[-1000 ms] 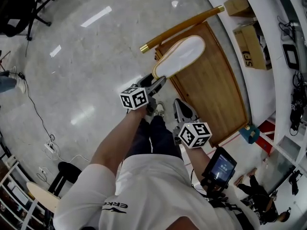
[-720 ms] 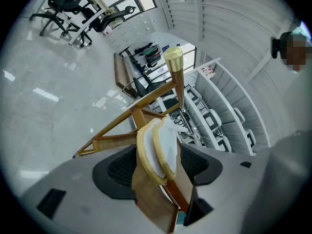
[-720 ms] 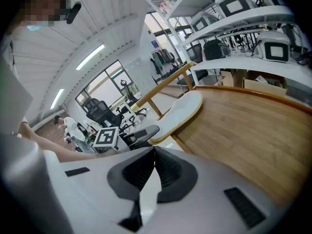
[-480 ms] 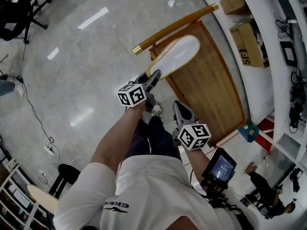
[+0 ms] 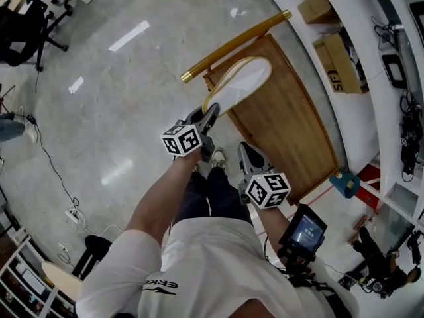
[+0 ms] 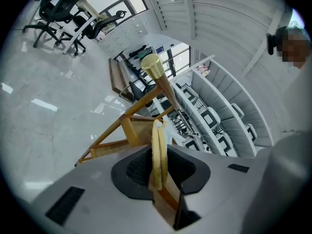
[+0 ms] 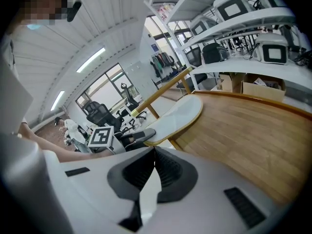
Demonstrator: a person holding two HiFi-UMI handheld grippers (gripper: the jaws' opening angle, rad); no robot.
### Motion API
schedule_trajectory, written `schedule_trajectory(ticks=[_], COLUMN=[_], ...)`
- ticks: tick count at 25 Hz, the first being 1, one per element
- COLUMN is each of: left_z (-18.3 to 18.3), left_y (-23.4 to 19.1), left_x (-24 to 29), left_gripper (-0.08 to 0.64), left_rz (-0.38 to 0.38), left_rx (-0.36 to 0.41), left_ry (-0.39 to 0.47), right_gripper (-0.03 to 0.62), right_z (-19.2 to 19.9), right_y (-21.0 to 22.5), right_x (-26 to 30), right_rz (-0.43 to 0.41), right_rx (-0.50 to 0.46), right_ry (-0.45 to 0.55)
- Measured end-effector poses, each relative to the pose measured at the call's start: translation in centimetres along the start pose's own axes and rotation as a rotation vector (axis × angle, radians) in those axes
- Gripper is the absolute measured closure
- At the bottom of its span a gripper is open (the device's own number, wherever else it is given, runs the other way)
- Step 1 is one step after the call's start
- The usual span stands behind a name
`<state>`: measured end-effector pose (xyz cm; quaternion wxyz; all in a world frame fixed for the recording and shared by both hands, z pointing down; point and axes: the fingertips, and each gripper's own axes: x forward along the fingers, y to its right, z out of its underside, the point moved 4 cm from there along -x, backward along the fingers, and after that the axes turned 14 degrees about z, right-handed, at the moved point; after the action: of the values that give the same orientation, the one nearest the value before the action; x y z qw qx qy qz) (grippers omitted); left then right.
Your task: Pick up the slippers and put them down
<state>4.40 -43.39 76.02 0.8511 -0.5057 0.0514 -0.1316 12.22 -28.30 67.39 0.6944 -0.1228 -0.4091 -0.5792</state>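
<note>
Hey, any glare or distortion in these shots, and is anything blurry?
Head view: light streaks glare on the glossy floor, straight edges bow. Left gripper view: dark round vignette; the slipper is sharp. Right gripper view: same vignette, shelves curve.

- There is one slipper. It is long and oval, with a flat white face and a soft yellow-tan band all round its edge.
- The white face looks up, and the slipper slants over the near corner of the wooden table. I cannot tell if its far tip touches the wood.
- The near end of the slipper is pinched in the left gripper. The jaws have just been closing, and the yellow edge sits squeezed between them.
- From that end the slipper sticks out away from the person, towards the long golden pole.
</note>
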Motion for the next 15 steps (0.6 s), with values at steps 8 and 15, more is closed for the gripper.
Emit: schedule_trajectory(ticks=[8,15], left_z=[-1.3,-2.4], left_y=[3.1,7.0], left_x=[0.6,-0.1], left_gripper=[0.495,0.497], left_rz=[0.025,0.055], left_rx=[0.051,0.08], left_ry=[0.005,0.012], right_gripper=[0.588,0.588], right_z=[-1.5,-3.6], right_y=[0.3,0.6], right_x=[-1.6,-3.7], right_rz=[0.006,0.016], right_rx=[0.003,0.003], right_ry=[0.049,0.105])
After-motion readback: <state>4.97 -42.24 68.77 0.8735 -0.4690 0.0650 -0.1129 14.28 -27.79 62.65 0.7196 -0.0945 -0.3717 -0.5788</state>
